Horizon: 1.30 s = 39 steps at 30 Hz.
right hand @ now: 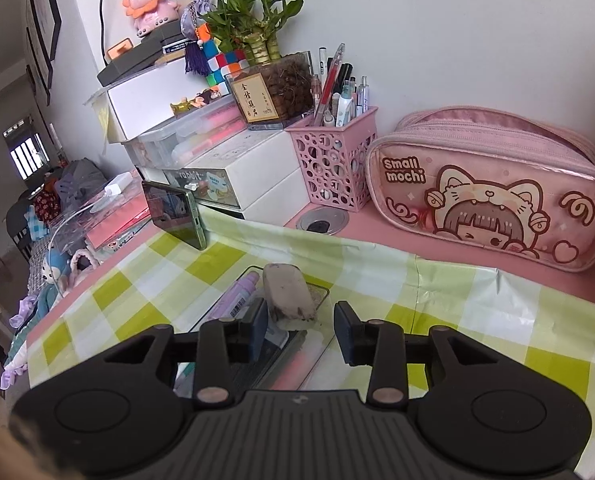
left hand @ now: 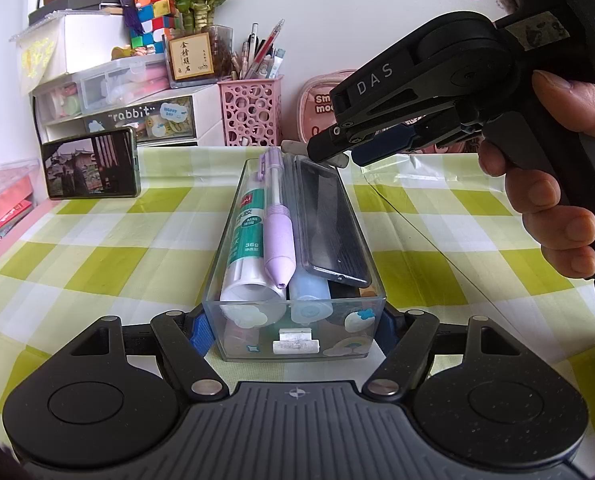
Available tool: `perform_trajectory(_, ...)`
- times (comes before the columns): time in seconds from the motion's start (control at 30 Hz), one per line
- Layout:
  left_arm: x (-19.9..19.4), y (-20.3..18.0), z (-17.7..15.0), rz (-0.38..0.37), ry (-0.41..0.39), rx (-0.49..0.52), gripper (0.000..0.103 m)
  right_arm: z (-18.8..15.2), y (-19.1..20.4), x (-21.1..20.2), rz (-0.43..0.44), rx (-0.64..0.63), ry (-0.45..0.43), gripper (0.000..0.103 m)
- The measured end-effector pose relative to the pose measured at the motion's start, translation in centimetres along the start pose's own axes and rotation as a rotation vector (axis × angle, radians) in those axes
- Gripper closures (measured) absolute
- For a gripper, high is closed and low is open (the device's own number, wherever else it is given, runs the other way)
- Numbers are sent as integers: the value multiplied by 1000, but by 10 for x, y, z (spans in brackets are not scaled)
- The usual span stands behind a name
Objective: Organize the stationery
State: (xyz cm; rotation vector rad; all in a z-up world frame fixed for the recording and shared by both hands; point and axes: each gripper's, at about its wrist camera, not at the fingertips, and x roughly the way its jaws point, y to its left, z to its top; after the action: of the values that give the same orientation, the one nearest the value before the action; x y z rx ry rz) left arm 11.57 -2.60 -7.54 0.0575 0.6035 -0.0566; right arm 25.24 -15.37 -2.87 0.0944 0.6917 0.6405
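Note:
A clear plastic box (left hand: 233,332) lies lengthwise on the green-checked cloth, its near end between my left gripper's (left hand: 293,332) blue pads, which are shut on its side walls. Inside lie a white glue stick (left hand: 245,240), a lilac pen (left hand: 279,240), a pale blue tube (left hand: 309,296) and a flat dark case (left hand: 333,220). My right gripper (left hand: 345,152) hovers over the box's far end, held by a hand. In the right wrist view a grubby white eraser (right hand: 289,296) sits between the right gripper's (right hand: 301,332) open jaws, close to the left pad and apart from the right one.
Behind the box stand a pink perforated pen holder (right hand: 333,164), a pink "Small mochi" pencil case (right hand: 489,188), white drawer units (left hand: 137,116) and a propped-up phone (left hand: 91,164). A round cable hole (right hand: 321,222) is in the pink desk. Checked cloth (left hand: 97,264) lies on both sides.

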Motion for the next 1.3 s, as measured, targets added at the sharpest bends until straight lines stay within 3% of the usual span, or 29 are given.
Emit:
perform_trajectory(0.07, 0, 0, 0, 0, 0, 0, 30, 1, -2, 0, 21, 19, -3, 47)
perform_trajectory(0.13, 0, 0, 0, 0, 0, 0, 30, 1, -2, 0, 19, 23, -2, 55)
perform_trajectory(0.43, 0, 0, 0, 0, 0, 0, 30, 6, -4, -10, 34, 65, -10, 56)
perform_trajectory(0.67, 0, 0, 0, 0, 0, 0, 30, 22, -21, -5, 86, 217, 105, 56)
perform_trajectory(0.87, 0, 0, 0, 0, 0, 1, 30, 39, -32, 12, 71, 302, 207, 56)
perform_trajectory(1.1, 0, 0, 0, 0, 0, 2, 30, 44, -16, 19, 45, 260, 186, 54)
perform_trajectory(1.3, 0, 0, 0, -1, 1, 2, 30, 32, -4, 0, -40, 200, 114, 54)
